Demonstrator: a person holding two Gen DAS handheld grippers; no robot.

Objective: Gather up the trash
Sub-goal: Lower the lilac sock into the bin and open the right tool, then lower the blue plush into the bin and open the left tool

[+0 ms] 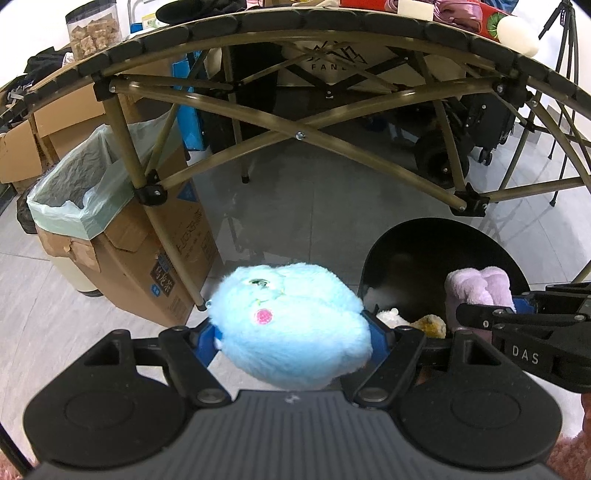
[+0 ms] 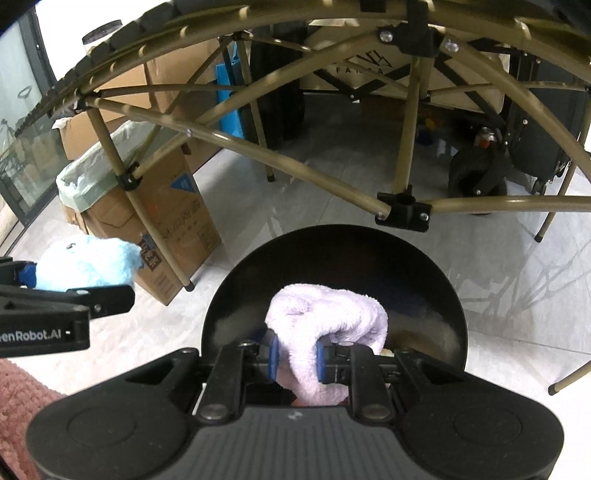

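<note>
Plush toys [image 1: 291, 325], fluffy: one pale blue, one lilac [image 2: 328, 325].

1. The left gripper [image 1: 291, 334] holds a round plush toy [image 1: 291, 325] between its pads, above the floor.
2. To its right, the right gripper [image 2: 295, 354] pinches a soft cloth toy [image 2: 328, 317] over a round bin [image 2: 332, 258].
3. Small plush items [image 1: 428, 325] lie in that bin.
4. Far left, a bag-lined cardboard box [image 1: 122, 236] stands beside a folding table's leg [image 1: 162, 221].
5. The folding table [image 1: 295, 26] spans overhead, beyond both grippers.
</note>
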